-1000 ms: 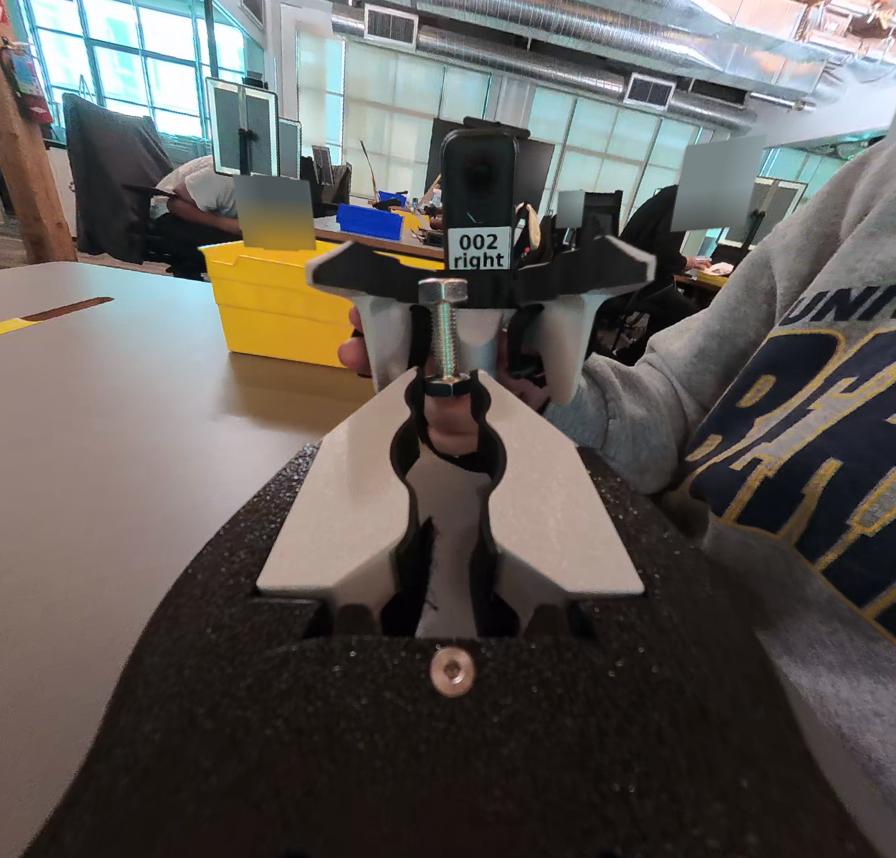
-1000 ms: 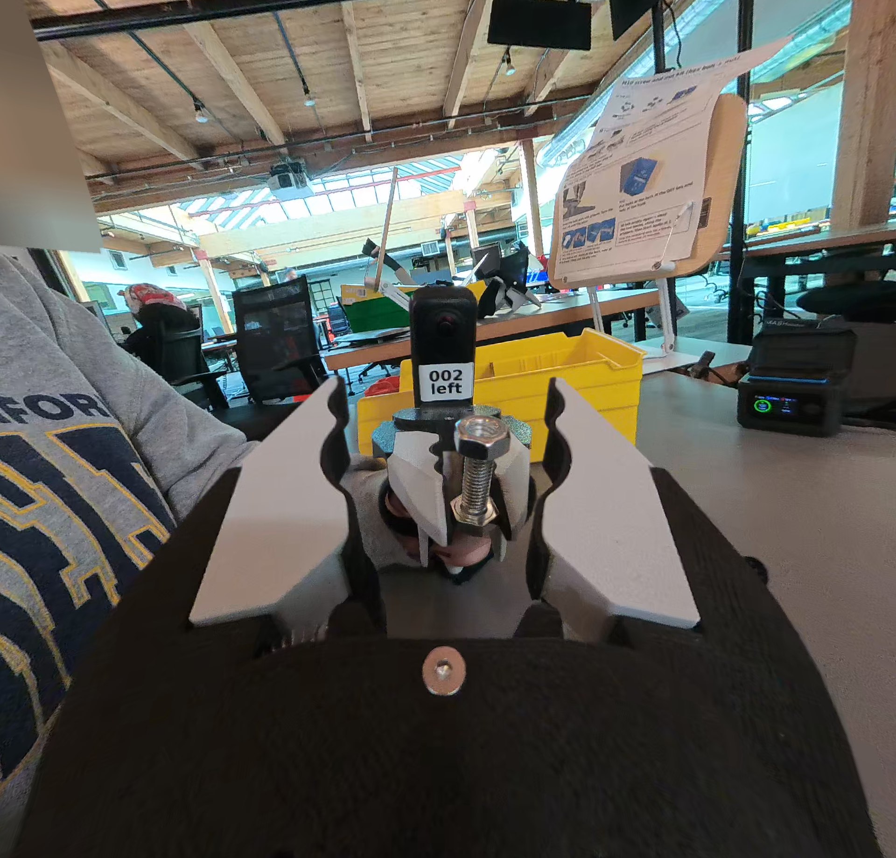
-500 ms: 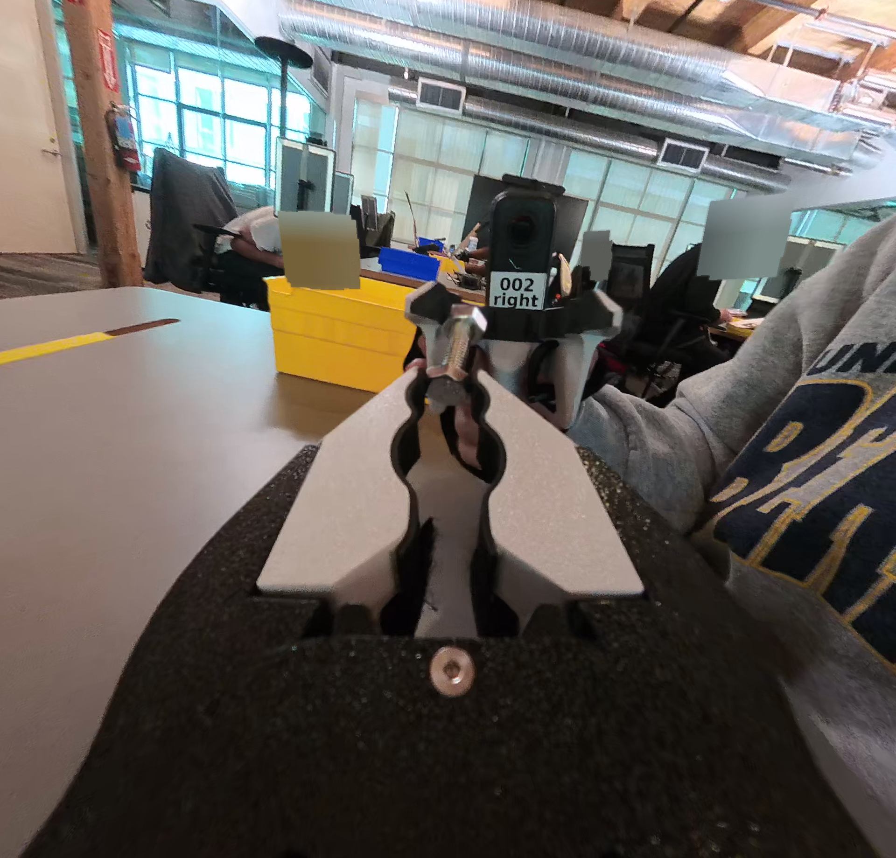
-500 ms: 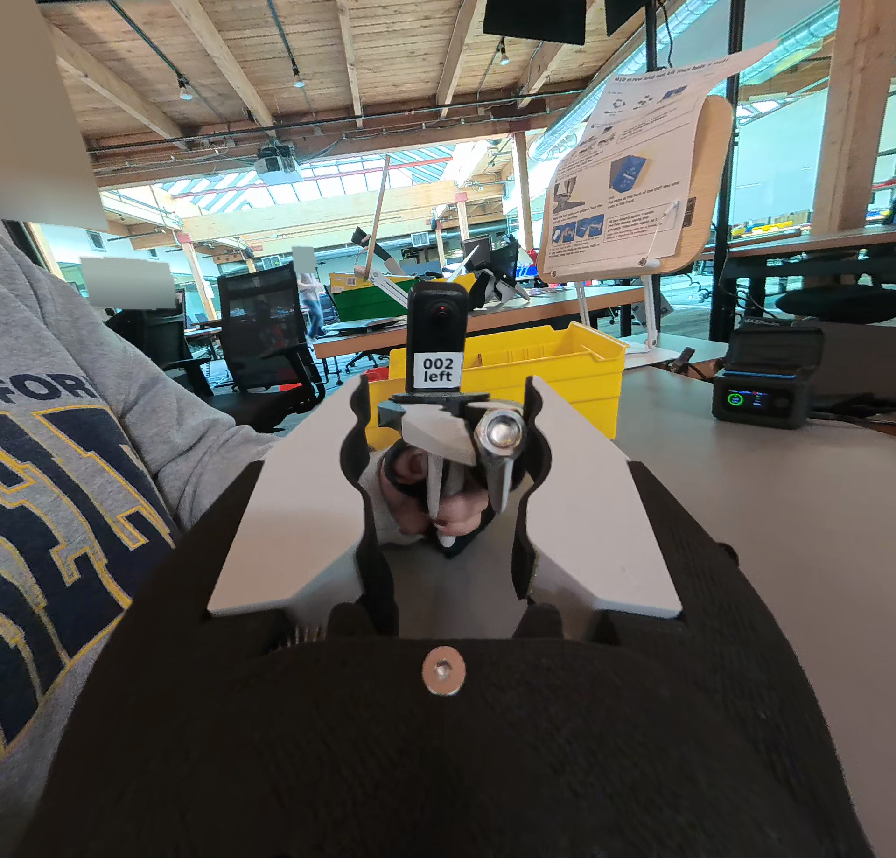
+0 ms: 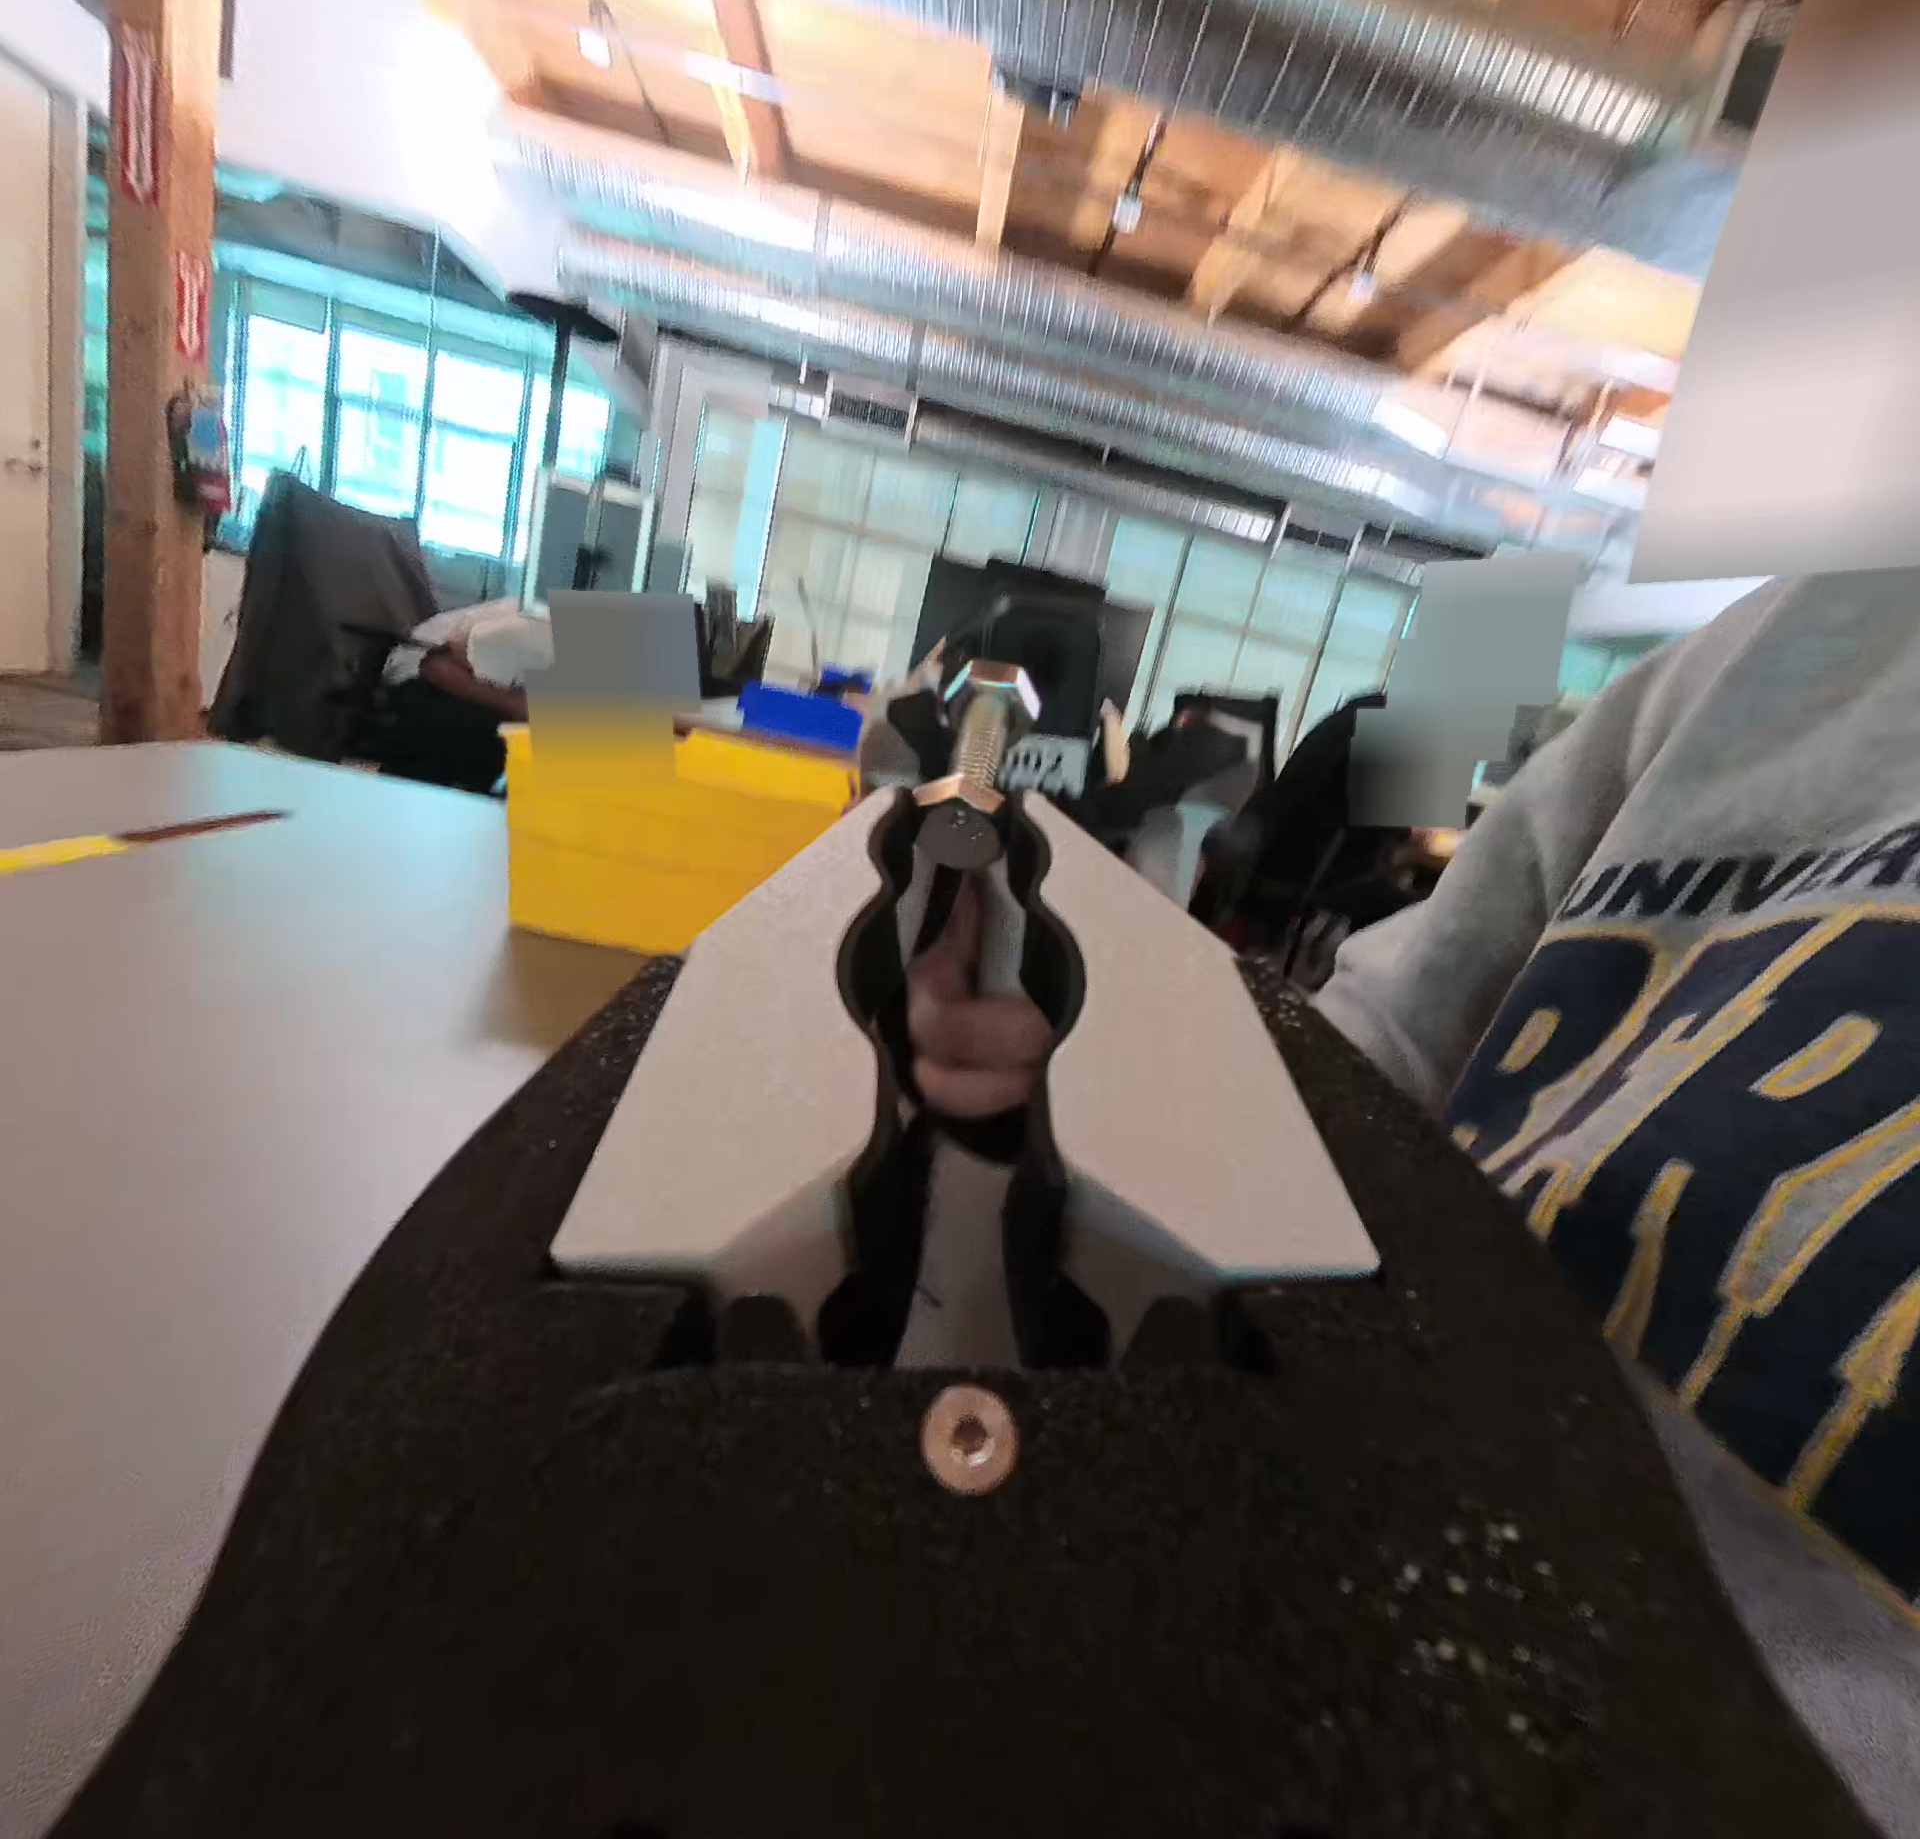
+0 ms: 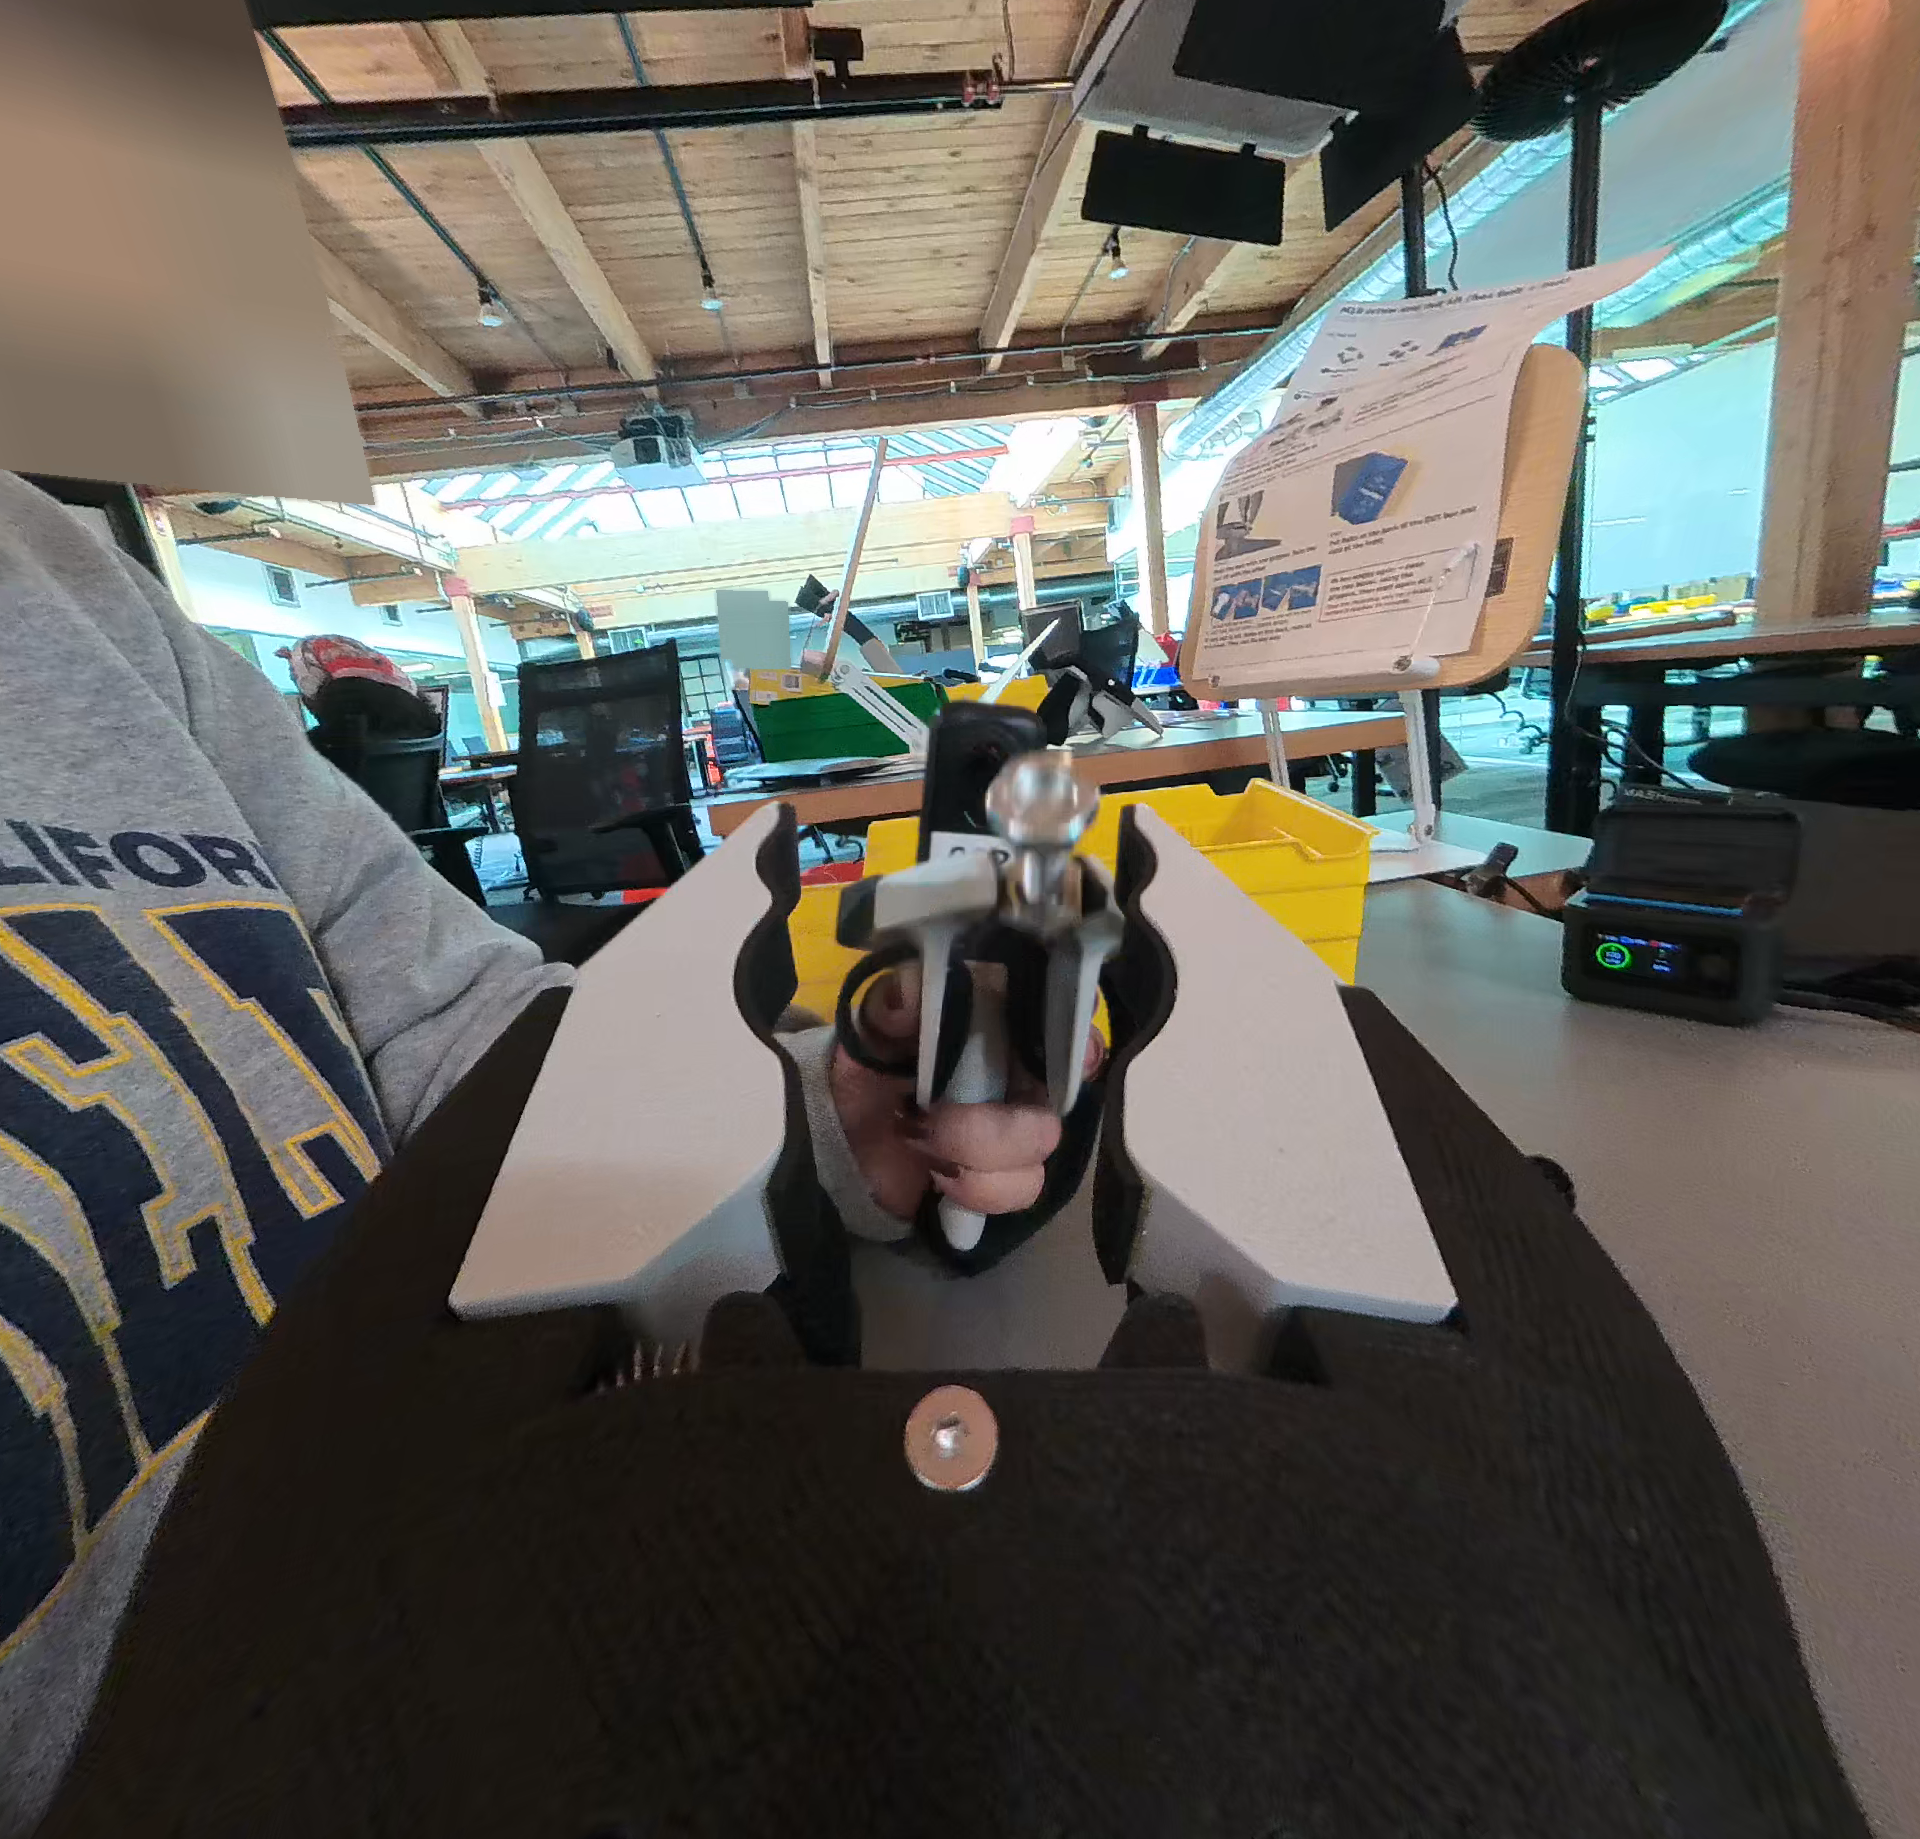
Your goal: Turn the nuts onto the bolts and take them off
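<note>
- The left gripper (image 5: pixel 961 833) is pinching the silver hex nut (image 5: pixel 961 835) on the threaded steel bolt (image 5: pixel 984 740).
- The right gripper (image 6: pixel 956 916) is standing spread, gripping nothing.
- Judged next: closing on the bolt head to twist.

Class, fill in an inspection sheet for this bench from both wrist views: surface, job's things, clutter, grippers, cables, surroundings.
Surface: grey table, bare near the grippers.
Job's things: one bolt with a nut threaded on, held in the air; I cannot tell which hex end is the nut.
Clutter: yellow bin; black device with a lit screen; document stand.
Grippers: left gripper shut on the bolt's lower hex end; right gripper open, facing it, not touching.
Cables: dark cable beside the black device.
Surroundings: open office with desks, office chair, wooden ceiling; operator's grey sweatshirt close by.
</note>
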Action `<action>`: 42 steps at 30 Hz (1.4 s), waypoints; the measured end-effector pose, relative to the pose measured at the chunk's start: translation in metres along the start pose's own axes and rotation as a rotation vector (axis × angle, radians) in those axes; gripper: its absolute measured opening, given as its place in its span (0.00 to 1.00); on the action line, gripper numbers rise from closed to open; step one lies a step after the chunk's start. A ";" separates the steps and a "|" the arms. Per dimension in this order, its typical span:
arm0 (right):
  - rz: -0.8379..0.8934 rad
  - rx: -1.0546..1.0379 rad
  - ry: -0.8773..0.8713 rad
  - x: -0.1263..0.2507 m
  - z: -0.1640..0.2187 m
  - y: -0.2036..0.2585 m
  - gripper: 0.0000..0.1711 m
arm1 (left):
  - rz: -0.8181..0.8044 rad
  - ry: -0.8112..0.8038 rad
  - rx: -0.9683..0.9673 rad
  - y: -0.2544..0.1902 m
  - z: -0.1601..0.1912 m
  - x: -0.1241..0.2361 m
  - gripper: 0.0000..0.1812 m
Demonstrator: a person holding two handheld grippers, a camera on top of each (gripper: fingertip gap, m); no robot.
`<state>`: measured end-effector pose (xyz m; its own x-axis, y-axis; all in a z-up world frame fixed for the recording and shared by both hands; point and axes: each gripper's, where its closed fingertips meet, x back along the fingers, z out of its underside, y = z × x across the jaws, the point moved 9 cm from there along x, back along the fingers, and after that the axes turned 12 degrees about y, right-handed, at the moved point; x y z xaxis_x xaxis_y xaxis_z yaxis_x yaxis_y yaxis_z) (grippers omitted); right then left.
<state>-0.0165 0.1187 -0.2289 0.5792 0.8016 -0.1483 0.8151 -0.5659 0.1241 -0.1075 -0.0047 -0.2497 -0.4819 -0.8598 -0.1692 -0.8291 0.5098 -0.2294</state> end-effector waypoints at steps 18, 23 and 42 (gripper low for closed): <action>0.295 -0.012 -0.053 0.006 0.007 -0.019 0.36 | -1.027 0.139 -0.416 0.018 -0.006 0.027 0.08; 0.469 0.074 -0.027 0.005 0.018 -0.029 0.35 | -1.012 0.156 -0.397 0.022 -0.003 0.028 0.08; 0.178 -0.075 -0.022 -0.018 0.027 -0.080 0.32 | -0.865 0.119 -0.370 0.020 -0.004 0.023 0.09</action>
<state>-0.0922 0.1442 -0.2623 0.7147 0.6855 -0.1389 0.6971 -0.6815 0.2229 -0.1357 -0.0143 -0.2543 0.3333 -0.9426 0.0208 -0.9394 -0.3302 0.0926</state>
